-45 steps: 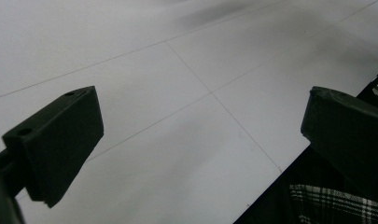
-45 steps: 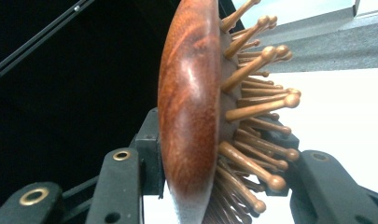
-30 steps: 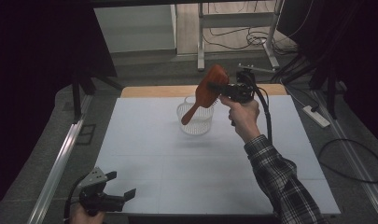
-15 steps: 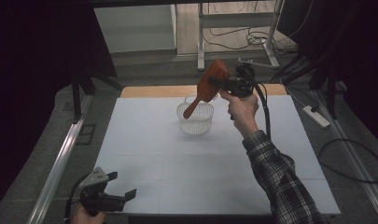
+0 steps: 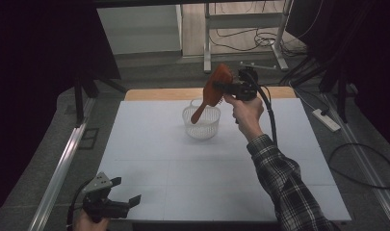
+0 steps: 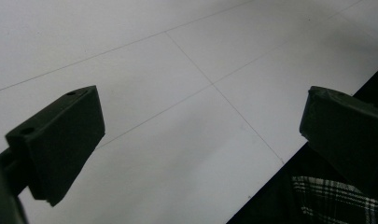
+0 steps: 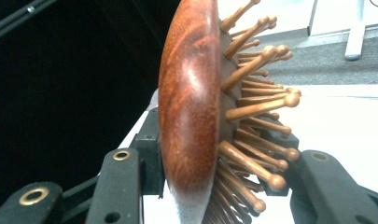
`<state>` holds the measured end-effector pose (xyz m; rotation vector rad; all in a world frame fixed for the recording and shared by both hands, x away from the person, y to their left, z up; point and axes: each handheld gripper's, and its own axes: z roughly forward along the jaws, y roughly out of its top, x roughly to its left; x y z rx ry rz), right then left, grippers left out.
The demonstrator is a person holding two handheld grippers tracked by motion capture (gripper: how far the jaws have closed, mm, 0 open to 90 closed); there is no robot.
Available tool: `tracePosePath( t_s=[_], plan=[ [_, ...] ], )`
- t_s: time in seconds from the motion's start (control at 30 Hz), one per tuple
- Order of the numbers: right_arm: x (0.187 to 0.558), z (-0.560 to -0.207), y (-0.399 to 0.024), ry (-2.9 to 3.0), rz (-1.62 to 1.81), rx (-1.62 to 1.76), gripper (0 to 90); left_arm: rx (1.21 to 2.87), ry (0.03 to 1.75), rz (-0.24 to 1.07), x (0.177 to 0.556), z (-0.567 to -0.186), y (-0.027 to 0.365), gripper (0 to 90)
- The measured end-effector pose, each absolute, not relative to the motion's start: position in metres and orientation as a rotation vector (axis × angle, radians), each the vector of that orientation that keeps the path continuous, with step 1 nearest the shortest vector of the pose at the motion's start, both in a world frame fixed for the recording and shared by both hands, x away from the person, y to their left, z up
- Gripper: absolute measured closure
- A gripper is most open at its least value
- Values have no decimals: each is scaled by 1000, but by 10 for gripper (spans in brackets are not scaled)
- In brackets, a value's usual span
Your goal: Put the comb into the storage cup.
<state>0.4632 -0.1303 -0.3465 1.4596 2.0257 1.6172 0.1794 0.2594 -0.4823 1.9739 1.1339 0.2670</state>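
Since the earlier frames the wooden hairbrush (image 5: 213, 91) has tipped a little further, its handle end now dipping lower toward the small white basket (image 5: 201, 122), while the hand that carries it has barely shifted and the other hand has kept still. Nearest the person, at the near left corner of the white counter (image 5: 149, 144), the left gripper (image 5: 125, 202) rests low with its fingers (image 6: 60, 140) spread wide and nothing between them; its own view looks across bare counter and a bit of plaid sleeve (image 6: 336, 196). Further out, the plaid-sleeved right arm reaches forward and up, and the right gripper (image 5: 220, 87) holds the brush by its head well above the counter. In the right gripper view the fingers (image 7: 116, 186) clamp the head (image 7: 189, 107) from both sides, one on the smooth wooden back, the other among the bristles (image 7: 256, 107). Beyond and below it, the basket stands upright toward the far middle of the counter, and the brush handle points down into or just over its opening; whether it touches the rim cannot be told. Judging from this, the pick-up and carry are done, and what is left is to lower the brush into the basket and let go.
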Motion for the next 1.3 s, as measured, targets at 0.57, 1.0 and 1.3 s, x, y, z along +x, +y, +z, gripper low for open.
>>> tracePosePath(
  t_s=[0.57,1.0,1.3],
  plan=[
    [462,-368,-121,2059,1578,1458,528,1976,1134,264,179,-482,259,5],
    [460,-382,-116,2070,1541,1453,527,1970,1134,260,179,-483,260,6],
    [460,-393,-109,2083,1510,1449,526,1972,1130,257,180,-483,260,7]
  ],
)
